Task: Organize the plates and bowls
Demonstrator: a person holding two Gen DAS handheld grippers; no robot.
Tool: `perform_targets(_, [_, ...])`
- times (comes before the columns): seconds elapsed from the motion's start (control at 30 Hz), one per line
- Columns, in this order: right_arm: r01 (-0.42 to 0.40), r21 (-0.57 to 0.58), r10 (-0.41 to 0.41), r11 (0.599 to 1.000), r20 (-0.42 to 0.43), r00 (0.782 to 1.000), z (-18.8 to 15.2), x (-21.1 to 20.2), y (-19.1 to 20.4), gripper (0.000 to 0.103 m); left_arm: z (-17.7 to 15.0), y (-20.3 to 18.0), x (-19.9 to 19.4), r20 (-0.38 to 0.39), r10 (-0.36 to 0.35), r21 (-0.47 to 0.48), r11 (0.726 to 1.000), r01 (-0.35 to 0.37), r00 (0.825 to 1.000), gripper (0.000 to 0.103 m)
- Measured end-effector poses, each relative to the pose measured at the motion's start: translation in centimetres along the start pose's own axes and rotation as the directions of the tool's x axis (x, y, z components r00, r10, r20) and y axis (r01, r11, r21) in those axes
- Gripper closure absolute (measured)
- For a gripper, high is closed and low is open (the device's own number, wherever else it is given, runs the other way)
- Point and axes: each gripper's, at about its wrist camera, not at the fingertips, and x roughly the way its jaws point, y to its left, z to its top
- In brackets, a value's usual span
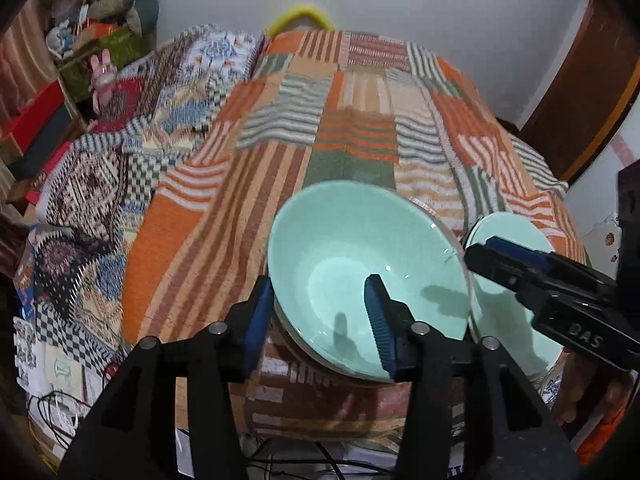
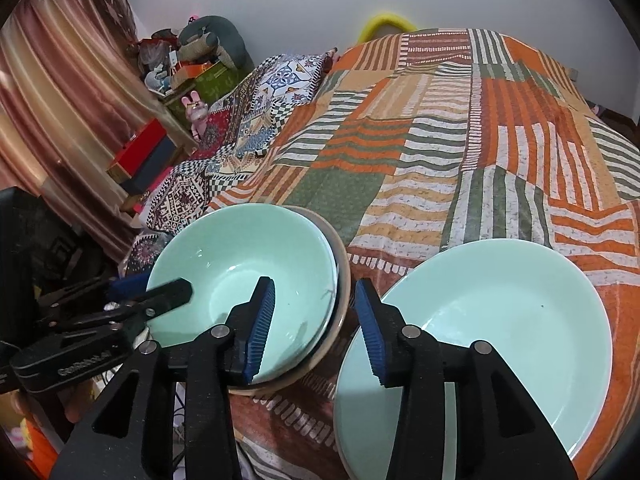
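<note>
A mint green bowl (image 1: pixel 360 264) sits tilted on a stack of other dishes near the front edge of the bed; it also shows in the right wrist view (image 2: pixel 240 264). My left gripper (image 1: pixel 320 320) is open, one finger outside the bowl's near rim and one inside it. A mint green plate (image 2: pixel 492 332) lies to the right of the stack, also seen in the left wrist view (image 1: pixel 504 308). My right gripper (image 2: pixel 316 328) is open and empty, its fingers above the gap between bowl stack and plate. A beige dish (image 2: pixel 340 300) lies under the bowl.
The dishes rest on a bed with an orange, green and white patchwork cover (image 2: pixel 460 152). A patterned quilt (image 1: pixel 120 168) is bunched at the left. Boxes and toys (image 2: pixel 188 64) stand by the curtain at the far left. Cables (image 1: pixel 60 408) lie on the floor.
</note>
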Motion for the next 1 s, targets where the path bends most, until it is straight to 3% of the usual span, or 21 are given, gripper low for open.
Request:
perform_targets(0.2, [-0.004, -0.005, 0.004, 1.0, 0.0, 1.0, 0.0, -0.1, 0.1, 0.064, 0.4, -0.1, -1.4, 0.056, 0.007, 0.013, 1.0, -0.007, 0.998, 0.048])
perform_targets(0.33, [0.002, -0.002, -0.002, 1.0, 0.008, 1.0, 0.1, -0.3, -0.1, 0.056, 0.3, 0.7, -1.1, 0.05, 0.014, -0.001, 1.0, -0.014, 0.999, 0.048])
perform_targets(0.6, [0.017, 0.006, -0.017, 1.0, -0.011, 1.0, 0.4, 0.4, -0.4, 0.056, -0.6, 3.0, 1.0, -0.007, -0.003, -0.061, 0.998, 0.003, 1.0, 0.048])
perform_targets(1.0, [0.036, 0.0, -0.036, 0.999, -0.076, 0.996, 0.6, 3.1, -0.6, 0.056, -1.4, 4.4, 4.3, -0.068, -0.112, -0.129, 0.986, 0.102, 0.991, 0.047])
